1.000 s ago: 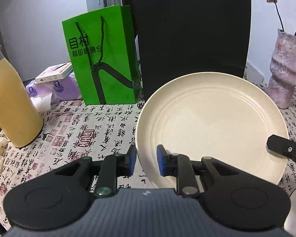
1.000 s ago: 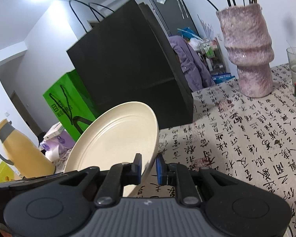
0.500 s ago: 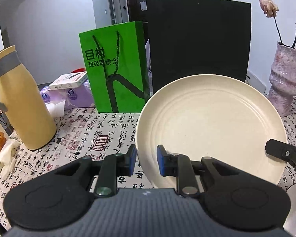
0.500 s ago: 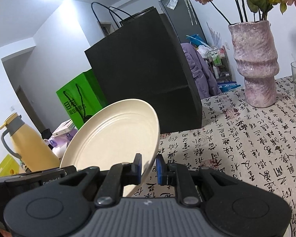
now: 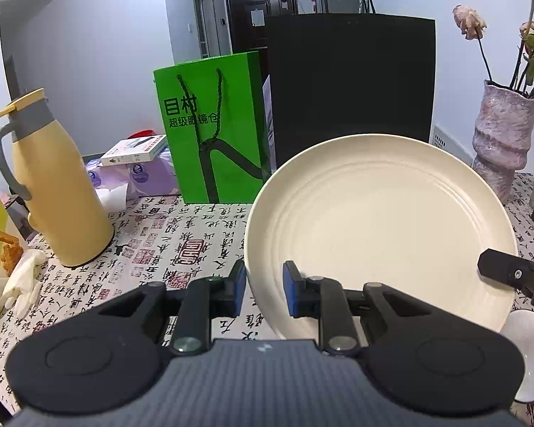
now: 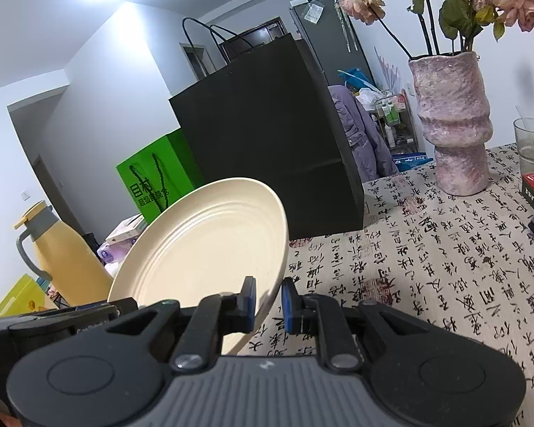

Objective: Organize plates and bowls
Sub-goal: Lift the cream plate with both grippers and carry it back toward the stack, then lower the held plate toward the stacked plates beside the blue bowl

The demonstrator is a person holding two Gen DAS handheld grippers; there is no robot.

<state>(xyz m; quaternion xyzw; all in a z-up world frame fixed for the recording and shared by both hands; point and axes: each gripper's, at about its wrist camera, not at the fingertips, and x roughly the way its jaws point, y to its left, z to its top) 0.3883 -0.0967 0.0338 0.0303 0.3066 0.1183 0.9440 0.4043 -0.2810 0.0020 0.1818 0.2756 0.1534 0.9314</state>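
Tilting steeply in mid-air above the desk (image 5: 195,220), a cream plate (image 5: 381,235) is carried by both grippers at once. The left gripper (image 5: 264,286) has its blue-padded fingers (image 5: 290,293) clenched on the plate's near-left rim, and the right gripper (image 6: 268,299) is clamped on the rim at the plate's right edge; its black tip shows at the right of the left wrist view. Each hold bites only a narrow strip of smooth rim, so the plate could slide out if either hand twists or the two drift apart.

Just behind the plate stands a tall black paper bag (image 5: 349,82), with a green paper bag (image 5: 213,135) to its left; the raised far rim could knock either one over. Far right, a pink vase (image 5: 502,146) of dried flowers and a glass (image 6: 532,142) could be tipped by a swing that way. A white bowl (image 5: 530,352) sits near right, below the plate; lowering carelessly could strike it. A yellow jug (image 5: 57,192) stands well apart at the left.
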